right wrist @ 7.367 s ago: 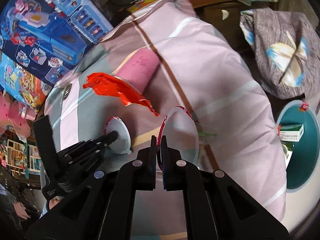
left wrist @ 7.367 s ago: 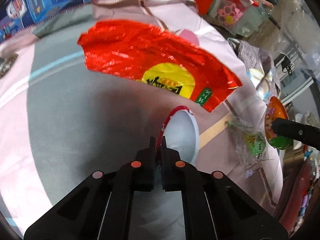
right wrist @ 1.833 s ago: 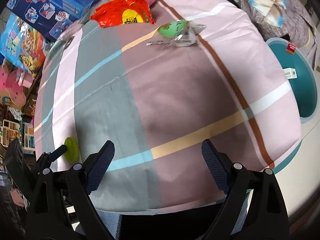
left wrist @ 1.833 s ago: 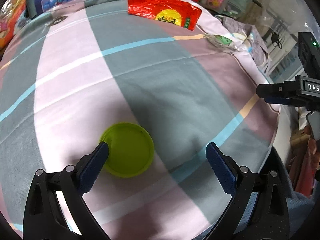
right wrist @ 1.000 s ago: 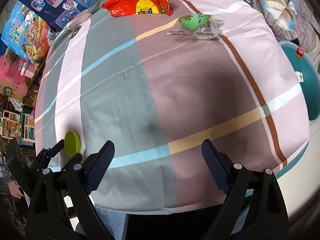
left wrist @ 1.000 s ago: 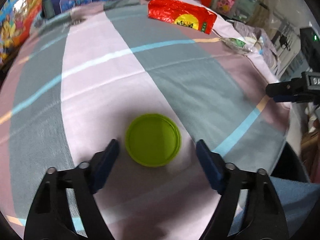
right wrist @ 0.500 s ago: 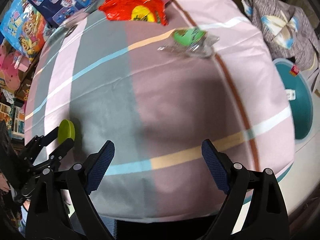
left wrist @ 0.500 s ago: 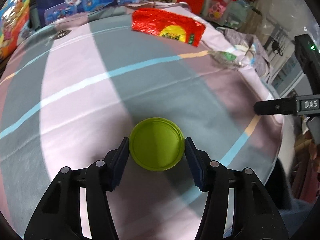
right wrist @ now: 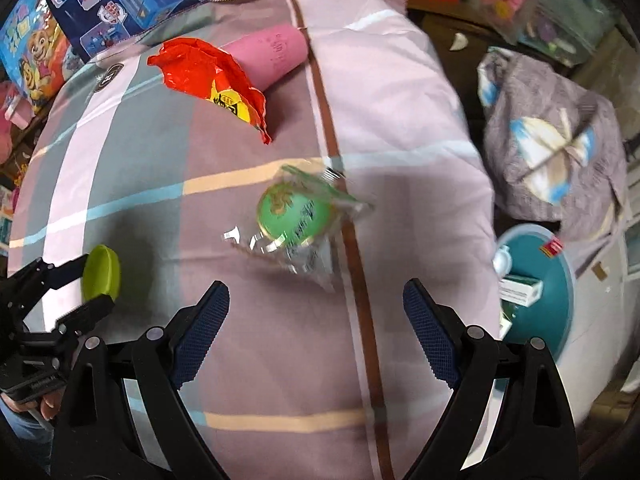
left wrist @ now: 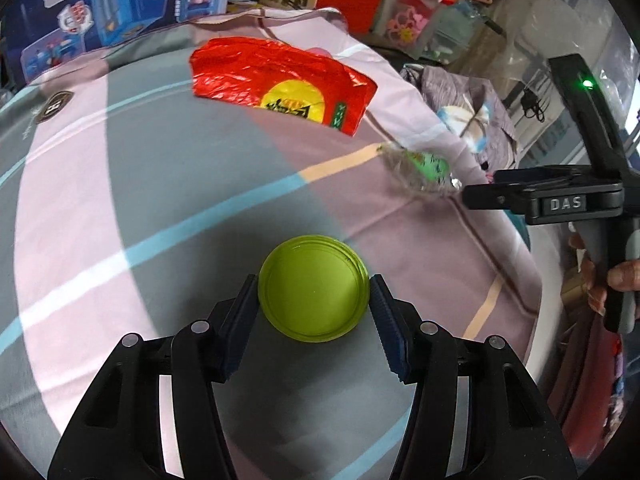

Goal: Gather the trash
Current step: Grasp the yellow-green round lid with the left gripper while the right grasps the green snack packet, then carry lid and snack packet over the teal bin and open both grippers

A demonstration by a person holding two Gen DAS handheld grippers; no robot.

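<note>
A lime-green round lid [left wrist: 314, 294] sits between the blue pads of my left gripper [left wrist: 314, 284], which is shut on its rim just above the checked bed cover [left wrist: 120, 160]. The same lid [right wrist: 101, 270] shows at the left of the right wrist view. My right gripper [right wrist: 316, 288] stands wide open over a crumpled clear wrapper with a green label [right wrist: 296, 216], with nothing between its fingers. That wrapper [left wrist: 424, 168] lies near the bed's right edge. A red foil snack bag [left wrist: 280, 80] lies farther back, partly over a pink cup [right wrist: 272, 54].
A teal bin [right wrist: 540, 280] holding a small box stands on the floor right of the bed. A grey patterned cloth [right wrist: 552, 140] is heaped beyond it. Blue toy boxes [right wrist: 120, 0] line the far side. A hand [left wrist: 624, 276] grips the right tool.
The left jaws closed from either side onto the green lid and carried it toward the red bag. The right gripper, still open, travelled across the bed to above the clear wrapper.
</note>
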